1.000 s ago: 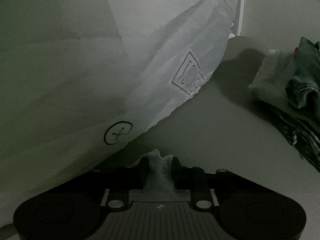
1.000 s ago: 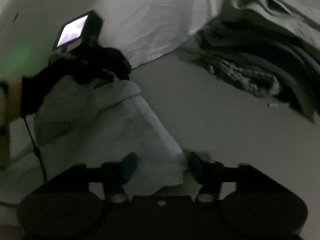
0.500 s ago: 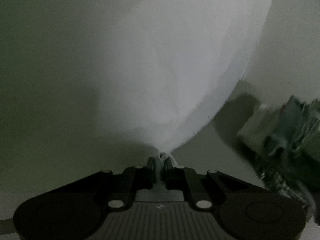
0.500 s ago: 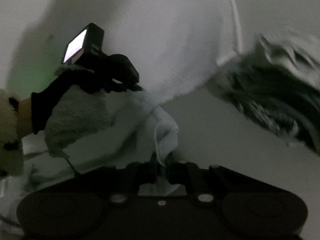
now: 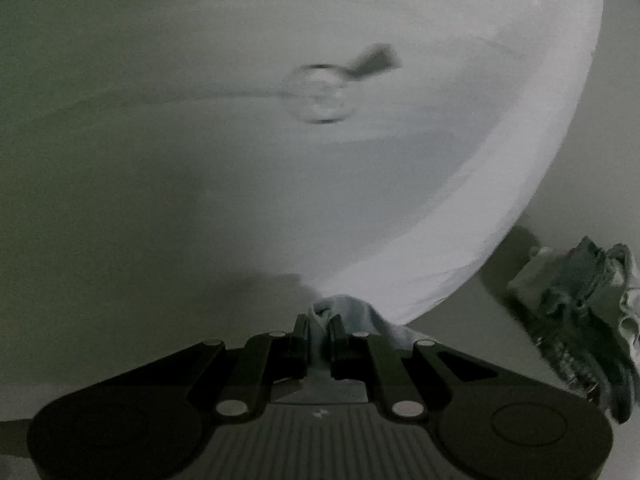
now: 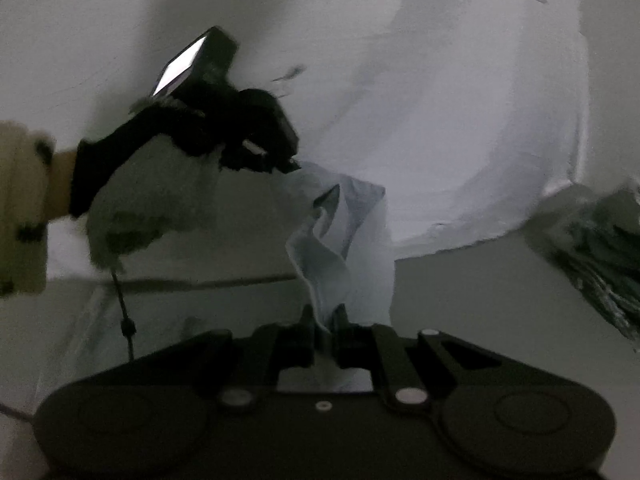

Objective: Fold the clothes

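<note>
Now both tools are pinched tight: left gripper (image 5: pixel 319 326) and right gripper (image 6: pixel 324 318) each clamp the pale garment (image 6: pixel 340 240), bunched and hanging between them.

Each camera sits just behind its gripper's fingers, tilted downward and pressed close to the white garment (image 5: pixel 420 184). The right wrist view faces across to the left gripper (image 6: pixel 294 166); both catch the clothes pile (image 5: pixel 588 320) at right.

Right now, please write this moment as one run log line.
left gripper: shut on pale garment | right gripper: shut on pale garment | clothes pile: untouched
</note>
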